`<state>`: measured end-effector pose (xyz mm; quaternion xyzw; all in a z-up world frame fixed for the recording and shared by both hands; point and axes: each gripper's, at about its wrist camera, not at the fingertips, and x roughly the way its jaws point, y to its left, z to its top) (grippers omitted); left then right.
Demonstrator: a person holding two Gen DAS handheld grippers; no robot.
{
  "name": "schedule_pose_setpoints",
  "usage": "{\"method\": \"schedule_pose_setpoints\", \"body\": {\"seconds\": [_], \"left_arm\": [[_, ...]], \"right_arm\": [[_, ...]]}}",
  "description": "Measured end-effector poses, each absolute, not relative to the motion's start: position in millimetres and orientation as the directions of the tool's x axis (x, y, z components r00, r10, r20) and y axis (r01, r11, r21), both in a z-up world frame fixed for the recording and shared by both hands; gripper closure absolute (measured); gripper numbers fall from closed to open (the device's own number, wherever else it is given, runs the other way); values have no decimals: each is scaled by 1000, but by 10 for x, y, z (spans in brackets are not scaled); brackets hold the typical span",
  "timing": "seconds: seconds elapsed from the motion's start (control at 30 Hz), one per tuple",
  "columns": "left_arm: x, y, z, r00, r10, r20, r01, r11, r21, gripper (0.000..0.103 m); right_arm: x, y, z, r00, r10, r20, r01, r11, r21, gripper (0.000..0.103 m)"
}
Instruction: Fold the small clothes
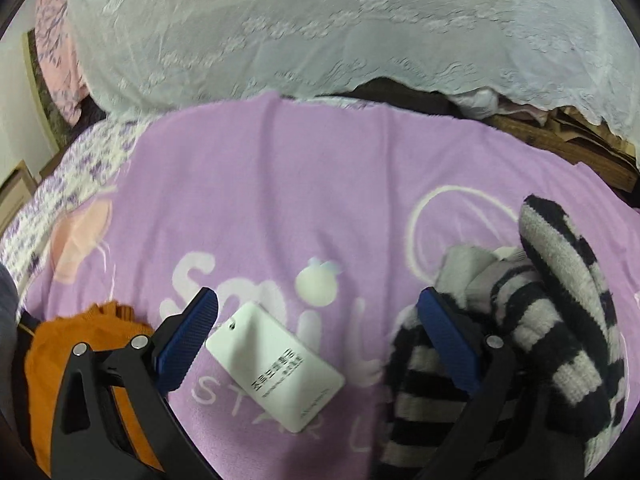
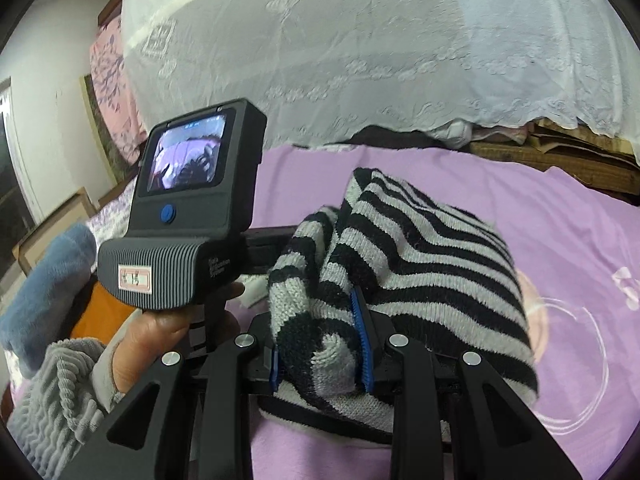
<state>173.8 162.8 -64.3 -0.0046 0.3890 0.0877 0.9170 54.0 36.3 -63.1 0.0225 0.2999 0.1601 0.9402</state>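
Note:
A black and grey striped knit garment (image 2: 420, 256) lies bunched on a purple blanket (image 2: 560, 208). My right gripper (image 2: 320, 356) is shut on a fold of it near its close edge. In the left wrist view the same striped garment (image 1: 540, 320) sits at the right, touching the right blue finger. My left gripper (image 1: 320, 312) is open and empty, low over the blanket (image 1: 300, 184), with a white hang tag (image 1: 276, 364) lying between its fingers. The left gripper's body (image 2: 192, 216), held by a hand, shows at the left of the right wrist view.
An orange garment (image 1: 80, 344) lies at the near left of the blanket. A white lace cover (image 1: 320, 24) hangs across the back. Wooden furniture (image 1: 568, 144) stands at the back right. A pink floral cloth (image 1: 56, 52) is at the far left.

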Motion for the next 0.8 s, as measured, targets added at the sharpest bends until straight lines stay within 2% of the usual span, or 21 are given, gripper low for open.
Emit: {"method": "schedule_pose_setpoints", "body": {"seconds": [0.37,0.53,0.57,0.67,0.73,0.8], "left_arm": [[1829,2007,-971,618,168,-768,-248,969,12,6],[1844,2139,-984,615,144,-775,-278,960,-43,5],[1843,2181,-979,616,131,-777,-284,957,-64,5],[1806,2255,-938,628,114,-770,-291,952,-96,5],[1749,2249,-870,646,110,-755,-278,955,-99,5],[1669,2186,-748,674,154,-723,-271,961,-48,5]], "right_arm": [[548,776,-939,712,271,-648,-313,948,53,73],[507,862,-1001,720,243,-650,-314,949,7,72],[496,877,-1012,720,242,-651,-315,949,5,72],[467,897,-1014,703,268,-659,-359,933,-3,58],[418,894,-1001,690,293,-661,-398,917,-9,57],[373,811,-968,681,319,-659,-415,910,11,58]]}}
